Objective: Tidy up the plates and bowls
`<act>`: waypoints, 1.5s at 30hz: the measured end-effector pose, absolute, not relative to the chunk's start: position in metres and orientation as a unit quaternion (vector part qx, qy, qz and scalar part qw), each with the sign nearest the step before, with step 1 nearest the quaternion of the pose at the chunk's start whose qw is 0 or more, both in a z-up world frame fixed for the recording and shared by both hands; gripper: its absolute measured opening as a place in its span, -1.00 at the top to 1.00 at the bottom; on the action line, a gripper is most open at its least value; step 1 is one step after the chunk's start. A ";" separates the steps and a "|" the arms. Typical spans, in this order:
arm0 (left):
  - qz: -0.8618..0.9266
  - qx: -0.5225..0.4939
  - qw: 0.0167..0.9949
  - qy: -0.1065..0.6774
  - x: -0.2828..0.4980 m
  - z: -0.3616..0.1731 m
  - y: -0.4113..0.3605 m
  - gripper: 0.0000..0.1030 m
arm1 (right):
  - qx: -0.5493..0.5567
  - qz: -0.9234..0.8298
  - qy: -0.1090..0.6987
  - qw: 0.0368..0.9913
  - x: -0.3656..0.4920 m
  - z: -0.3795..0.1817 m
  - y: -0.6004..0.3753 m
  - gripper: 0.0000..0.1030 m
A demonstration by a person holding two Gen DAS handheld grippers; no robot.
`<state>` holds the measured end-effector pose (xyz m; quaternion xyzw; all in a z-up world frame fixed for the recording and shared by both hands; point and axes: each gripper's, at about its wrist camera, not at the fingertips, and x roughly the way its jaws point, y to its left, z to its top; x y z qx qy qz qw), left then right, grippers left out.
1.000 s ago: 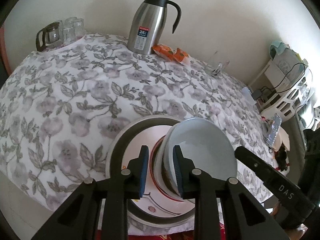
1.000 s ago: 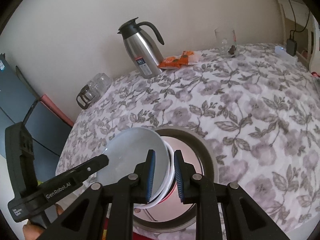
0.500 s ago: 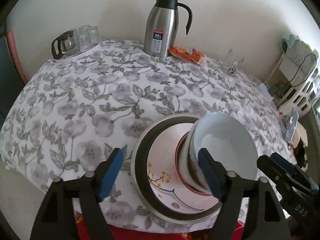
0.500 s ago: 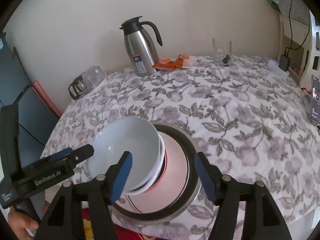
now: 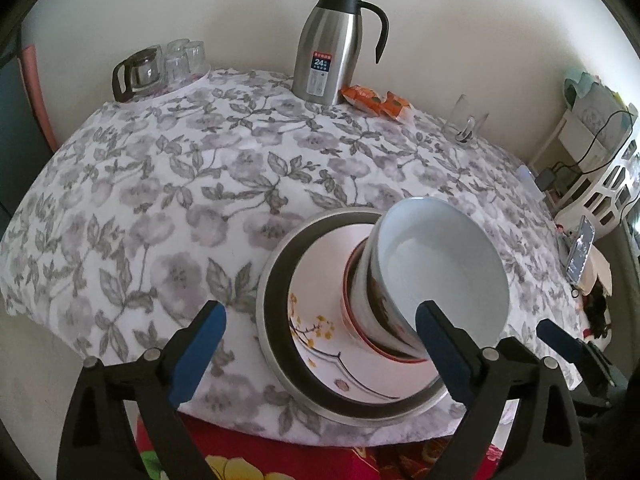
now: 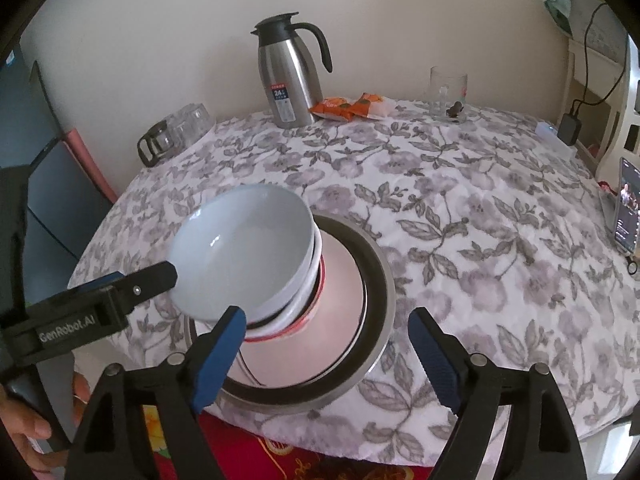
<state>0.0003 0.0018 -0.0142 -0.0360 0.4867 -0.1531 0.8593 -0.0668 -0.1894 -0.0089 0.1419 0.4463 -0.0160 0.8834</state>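
The pale blue bowl [image 5: 444, 276] sits on top of the bowl stack on the plate [image 5: 320, 344] at the lower middle, and both hand-held grippers, left [image 5: 320, 350] and right [image 6: 326, 354], have just opened wide and let go, so stacking looks done.

- A stack of nested ceramic bowls [image 5: 420, 280] stands on a flower-painted white plate [image 5: 320, 332], inside a round steel-rimmed tray [image 5: 276, 280] at the near table edge.
- A stainless steel jug [image 5: 328, 52] stands behind, by the wall; orange snack packets [image 5: 374, 101] lie to its right, a glass teapot [image 5: 138, 74] to its left.
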 end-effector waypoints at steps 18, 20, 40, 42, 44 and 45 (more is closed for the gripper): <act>-0.113 -0.015 0.854 0.507 -0.051 -0.017 -0.020 -0.86 | 0.115 -0.003 0.440 0.890 -0.091 -0.010 -0.212 -0.70; -0.105 -0.006 0.855 0.507 -0.055 -0.019 -0.027 -0.86 | 0.114 0.000 0.442 0.890 -0.093 -0.012 -0.215 -0.74; -0.037 -0.001 0.842 0.539 -0.066 -0.044 -0.036 -0.86 | 0.107 0.015 0.439 0.892 -0.102 -0.023 -0.234 -1.00; -0.033 0.004 0.843 0.536 -0.069 -0.044 -0.038 -0.86 | 0.108 0.016 0.437 0.893 -0.102 -0.023 -0.235 -1.00; -0.029 0.007 0.845 0.533 -0.073 -0.043 -0.041 -0.86 | 0.110 0.017 0.435 0.893 -0.103 -0.023 -0.235 -1.00; -0.027 0.009 0.846 0.532 -0.074 -0.044 -0.042 -0.86 | 0.111 0.018 0.435 0.893 -0.103 -0.023 -0.235 -1.00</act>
